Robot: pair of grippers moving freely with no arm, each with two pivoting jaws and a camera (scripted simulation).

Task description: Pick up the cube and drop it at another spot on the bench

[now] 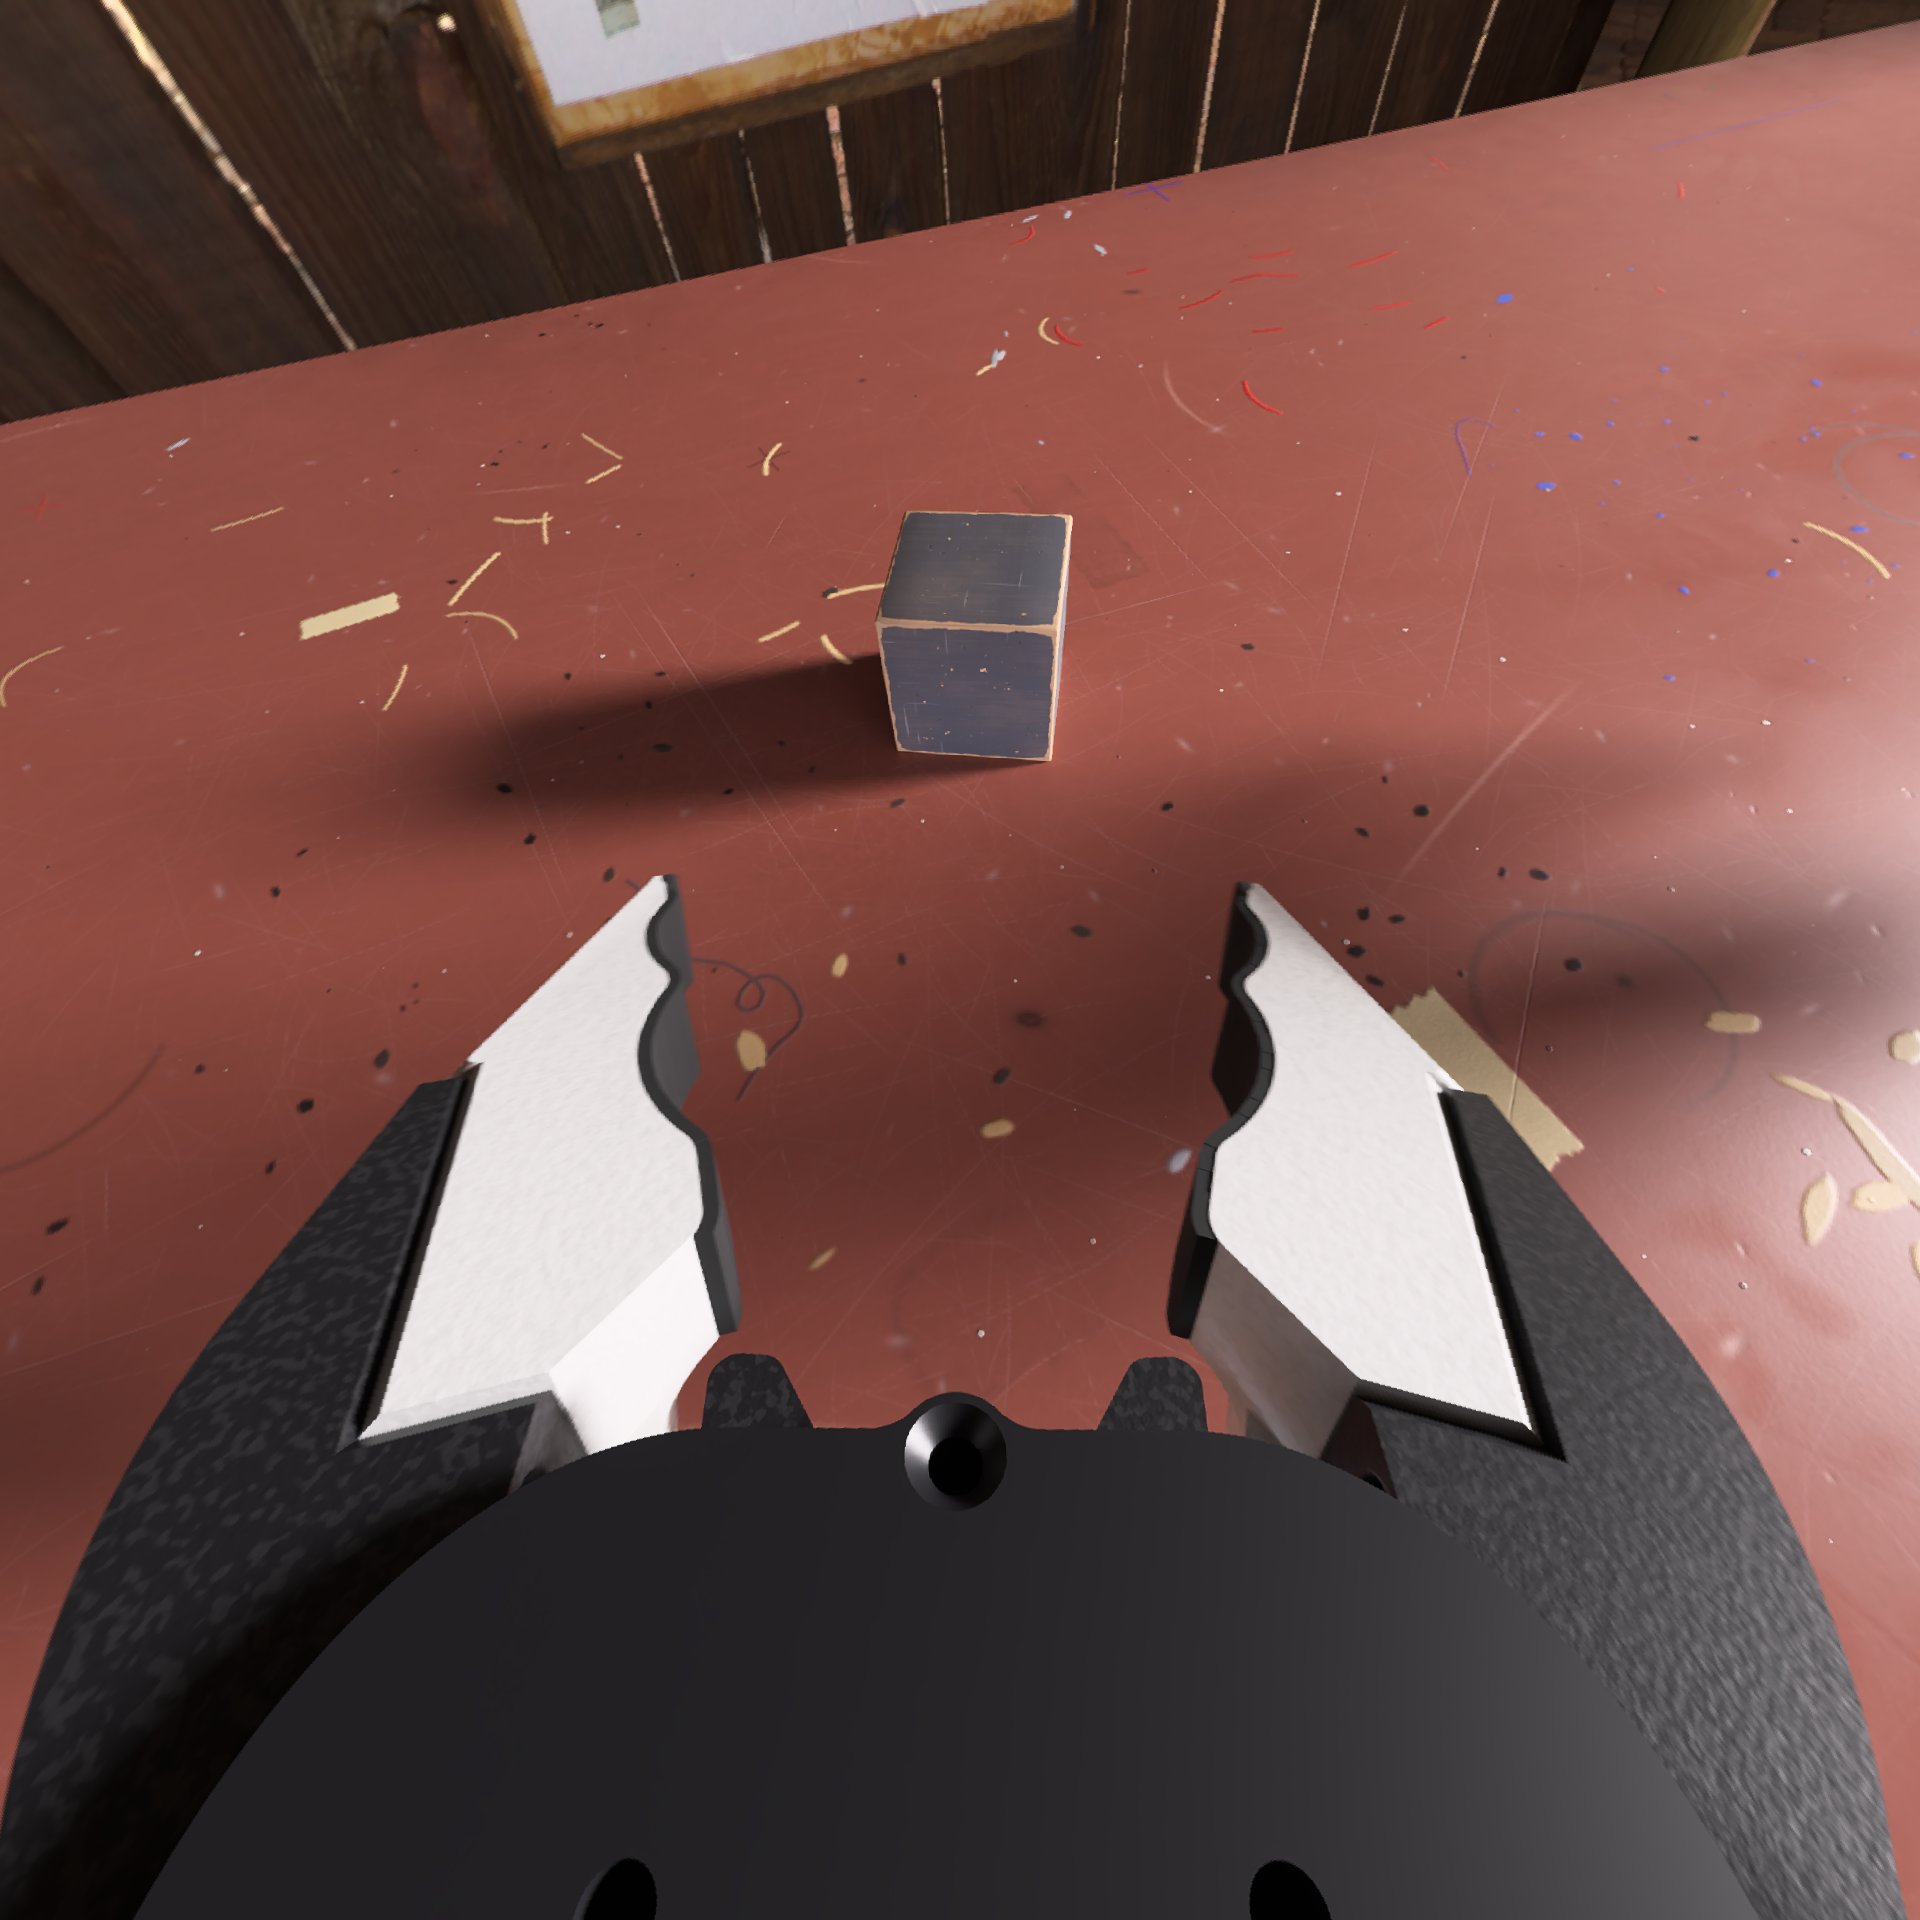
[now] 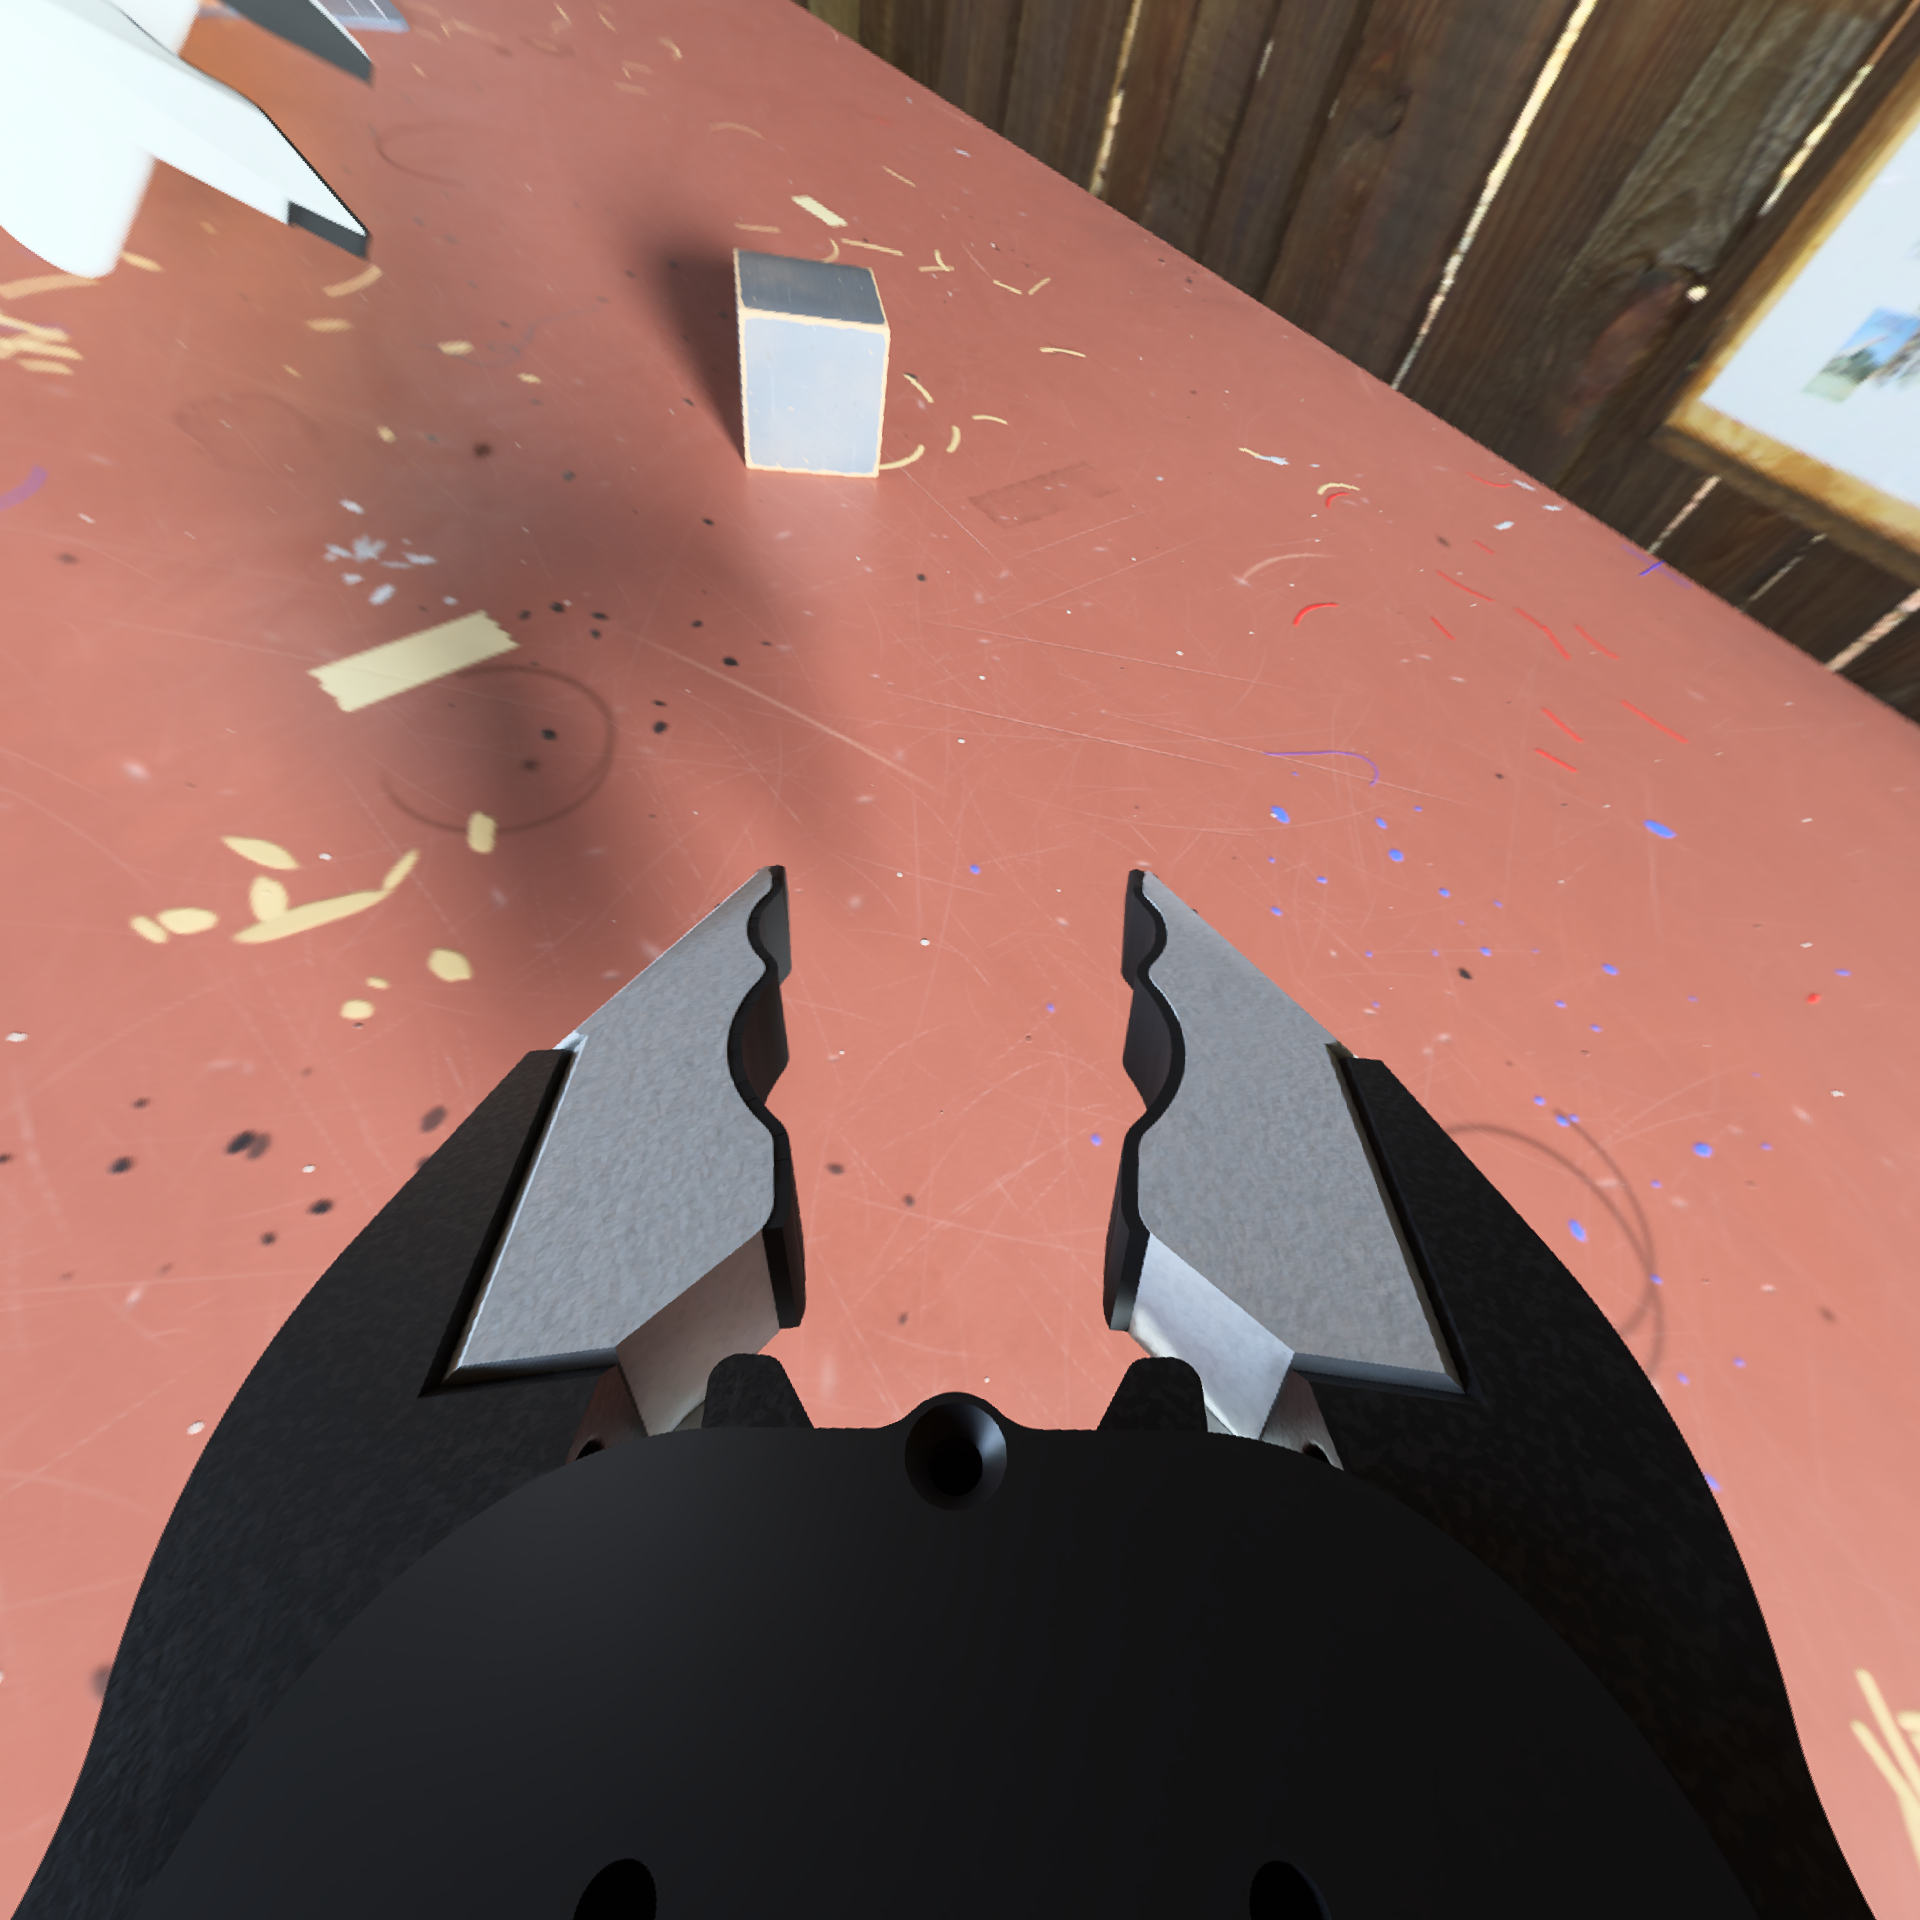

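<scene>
While both grippers' fingers stand apart, cube (image 1: 975,634) free on bench (image 1: 1351,727), framed picture (image 1: 790,62) cut off.

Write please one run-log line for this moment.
cube: resting on bench, untouched | left hand-held gripper: open, short of cube | right hand-held gripper: open, farther off | phase: approach

Reddish-brown bench (image 1: 1351,727), scratched and flecked with paint. A dark cube (image 1: 974,634) with pale edges rests flat on it. Pale tape strips (image 2: 414,660) lie nearby.
</scene>
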